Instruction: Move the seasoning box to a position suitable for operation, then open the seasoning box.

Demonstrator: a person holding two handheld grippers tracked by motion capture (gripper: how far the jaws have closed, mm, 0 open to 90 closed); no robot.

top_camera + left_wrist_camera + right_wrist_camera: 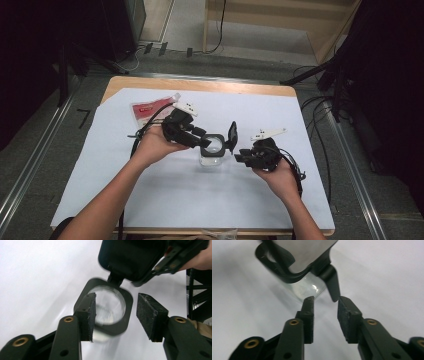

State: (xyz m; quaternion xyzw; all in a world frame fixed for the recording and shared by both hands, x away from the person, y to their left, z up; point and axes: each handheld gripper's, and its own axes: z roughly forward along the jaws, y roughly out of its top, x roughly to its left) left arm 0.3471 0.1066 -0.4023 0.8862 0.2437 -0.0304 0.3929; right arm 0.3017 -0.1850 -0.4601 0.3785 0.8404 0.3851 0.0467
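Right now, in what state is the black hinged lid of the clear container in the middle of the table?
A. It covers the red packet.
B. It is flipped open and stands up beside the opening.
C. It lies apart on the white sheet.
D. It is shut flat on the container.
B: in the high view the lid stands upright at the right edge of the clear container, whose round opening is uncovered.

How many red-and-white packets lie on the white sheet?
1. The red-and-white packet lies at the sheet's far left corner, beyond the left gripper and apart from the clear jar. Others could be hidden under the hands.
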